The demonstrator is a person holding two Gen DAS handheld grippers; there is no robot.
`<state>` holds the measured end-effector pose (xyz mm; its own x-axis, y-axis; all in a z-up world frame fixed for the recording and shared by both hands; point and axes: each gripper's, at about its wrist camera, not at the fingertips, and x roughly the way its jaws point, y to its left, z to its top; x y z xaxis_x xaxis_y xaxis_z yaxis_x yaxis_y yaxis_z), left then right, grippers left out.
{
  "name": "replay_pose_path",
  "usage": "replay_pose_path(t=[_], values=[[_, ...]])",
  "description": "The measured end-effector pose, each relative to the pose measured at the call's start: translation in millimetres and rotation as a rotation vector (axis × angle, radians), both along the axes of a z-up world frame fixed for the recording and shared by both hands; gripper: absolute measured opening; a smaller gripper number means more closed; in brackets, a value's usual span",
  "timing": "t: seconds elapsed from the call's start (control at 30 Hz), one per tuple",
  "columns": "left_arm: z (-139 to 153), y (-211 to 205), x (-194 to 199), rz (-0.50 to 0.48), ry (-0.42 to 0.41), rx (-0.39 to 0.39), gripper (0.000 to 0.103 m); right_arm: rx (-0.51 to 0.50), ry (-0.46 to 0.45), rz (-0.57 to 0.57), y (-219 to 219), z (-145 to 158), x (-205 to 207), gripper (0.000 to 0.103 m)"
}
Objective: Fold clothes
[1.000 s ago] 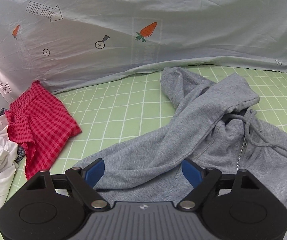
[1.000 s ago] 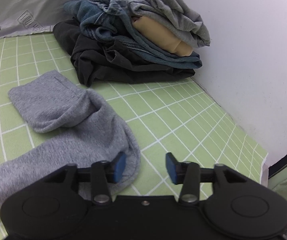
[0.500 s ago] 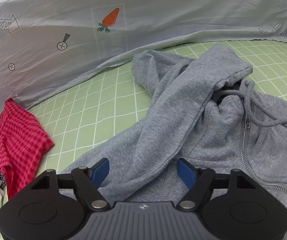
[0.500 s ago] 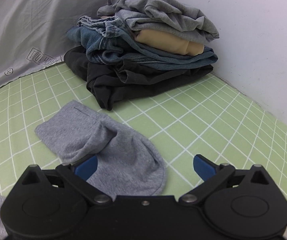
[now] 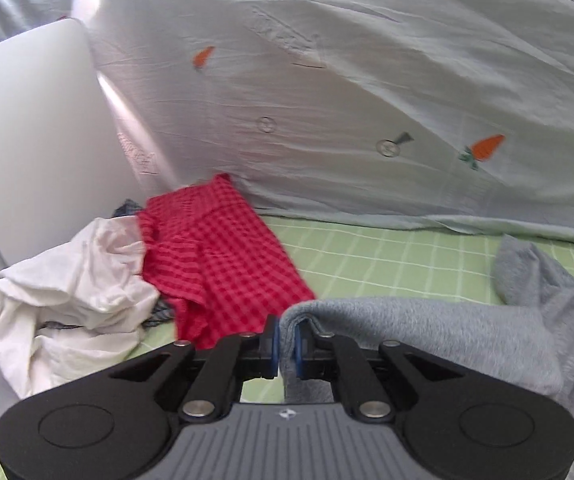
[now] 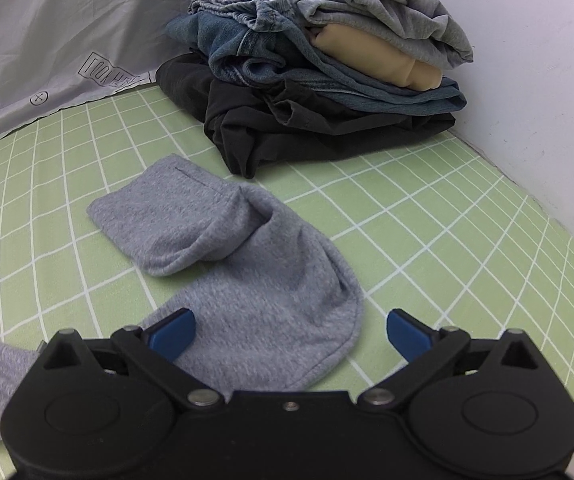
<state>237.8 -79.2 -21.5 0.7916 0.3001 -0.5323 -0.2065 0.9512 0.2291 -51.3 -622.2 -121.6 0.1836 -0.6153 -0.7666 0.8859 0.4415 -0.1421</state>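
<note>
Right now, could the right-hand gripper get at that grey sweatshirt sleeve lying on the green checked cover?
Probably yes. The right gripper is open, its blue fingertips either side of the grey sleeve, which lies flat on the green checked cover. Nothing lies between them; the stacked clothes sit well behind.

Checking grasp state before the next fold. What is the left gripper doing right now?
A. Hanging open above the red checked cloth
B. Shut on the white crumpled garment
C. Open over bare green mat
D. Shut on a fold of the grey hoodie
D: in the left wrist view the left gripper has its blue pads pinched on an edge of the grey fleece hoodie.
</note>
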Motion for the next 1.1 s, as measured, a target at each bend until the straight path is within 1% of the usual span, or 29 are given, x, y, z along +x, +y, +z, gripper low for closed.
replay_pose_path(t=[0.03,0.1,0.2,0.27,0.3,0.33,0.4,0.43,0.5,0.6,0.67,0.73,0.77,0.87,0.9,1.0,1.07,1.1], values=[[3.9,17.2,-1.0,0.067,-0.01,0.011,0.009,-0.002,-0.006,-0.002,0.6,-0.5,-0.6,0.103],[3.9,50.5,-3.4,0.184,0.005,0.027,0.009,-0.001,-0.017,-0.005,0.7,-0.8,-1.8,0.103],[-3.1,95.9,-14.1,0.33,0.074,-0.013,0.009,0.005,-0.024,-0.004,-0.1,-0.5,-3.0,0.103],[-13.8,122.8,-22.8,0.419,0.153,-0.057,0.013,0.007,-0.029,-0.004,0.2,-0.6,-4.2,0.103],[-19.2,131.5,-27.5,0.451,0.186,-0.084,0.013,0.009,-0.032,-0.005,0.3,-0.8,-4.8,0.103],[-24.3,137.5,-32.6,0.471,0.215,-0.119,0.015,0.01,-0.035,-0.007,0.4,-1.0,-5.5,0.103],[-35.4,137.9,-50.1,0.476,0.267,-0.197,0.032,0.016,-0.04,-0.008,0.4,-1.1,-6.1,0.103],[-38.0,132.7,-55.6,0.462,0.277,-0.221,0.037,0.017,-0.04,-0.006,0.6,-0.9,-6.3,0.103],[-40.1,117.2,-63.4,0.419,0.283,-0.256,0.051,0.019,-0.042,-0.002,1.3,-0.2,-7.1,0.103],[-37.7,83.7,-67.2,0.324,0.276,-0.277,0.064,0.023,-0.052,0.005,2.3,1.9,-10.1,0.103],[-34.0,58.9,-67.1,0.255,0.266,-0.275,0.065,0.025,-0.068,0.007,1.7,5.6,-15.0,0.103],[-27.1,28.8,-69.2,0.173,0.257,-0.264,0.071,0.023,-0.087,0.007,0.6,10.5,-21.5,0.103],[-24.7,14.3,-72.7,0.122,0.257,-0.252,0.075,0.022,-0.094,0.007,0.1,12.7,-25.4,0.103],[-20.4,-32.3,-87.4,-0.054,0.266,-0.204,0.078,0.027,-0.114,-0.003,-2.8,18.1,-43.0,0.103],[-21.2,-48.8,-94.7,-0.124,0.277,-0.181,0.079,0.034,-0.118,-0.003,-4.2,18.0,-48.5,0.103],[-32.6,-89.3,-117.6,-0.283,0.333,-0.116,0.08,0.056,-0.133,0.007,-9.5,18.5,-64.8,0.103],[-43.9,-111.7,-130.7,-0.351,0.383,-0.097,0.081,0.068,-0.158,0.019,-15.5,21.4,-77.1,0.103],[-50.7,-119.7,-135.5,-0.371,0.412,-0.105,0.081,0.07,-0.177,0.026,-19.9,24.1,-82.6,0.102]])
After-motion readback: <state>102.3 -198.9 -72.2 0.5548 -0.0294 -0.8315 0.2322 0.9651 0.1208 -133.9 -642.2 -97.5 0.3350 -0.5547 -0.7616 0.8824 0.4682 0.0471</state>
